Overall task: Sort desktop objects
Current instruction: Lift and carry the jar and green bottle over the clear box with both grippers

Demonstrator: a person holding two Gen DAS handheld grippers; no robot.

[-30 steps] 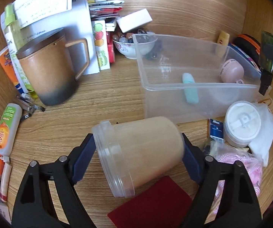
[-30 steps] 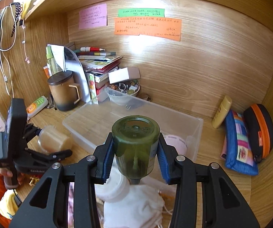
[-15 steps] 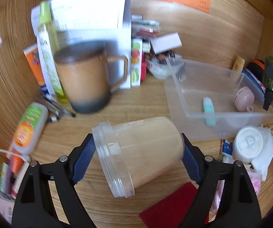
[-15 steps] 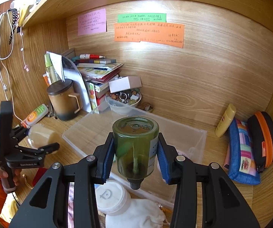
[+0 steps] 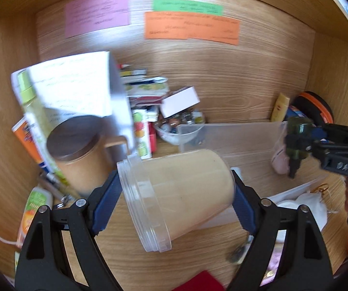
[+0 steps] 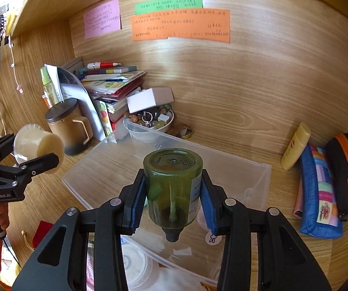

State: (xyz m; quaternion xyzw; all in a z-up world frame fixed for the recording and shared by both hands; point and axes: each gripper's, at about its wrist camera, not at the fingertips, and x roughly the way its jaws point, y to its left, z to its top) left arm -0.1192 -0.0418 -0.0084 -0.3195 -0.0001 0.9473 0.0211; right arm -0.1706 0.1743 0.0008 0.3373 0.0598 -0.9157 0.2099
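the left hand-held gripper (image 5: 176, 194) now carries the tan jar (image 5: 178, 194) clear above the tabletop (image 5: 198, 249), higher than before; in the right view the green bottle (image 6: 172, 189) sits further over the clear bin (image 6: 251, 169).

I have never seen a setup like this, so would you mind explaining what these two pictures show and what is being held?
There is no robot here: a person holds a two-finger clamp tool in each hand, and each tool carries a wide-angle camera looking along its fingers. One picture comes from the left tool, the other from the right. The left gripper clamps a clear jar of tan contents, lying sideways in the jaws. The right gripper clamps a dark green bottle, cap downward, above a clear plastic bin. On the wooden desk stand a lidded brown mug, stacked books, a bowl of small trinkets and a colourful pouch.
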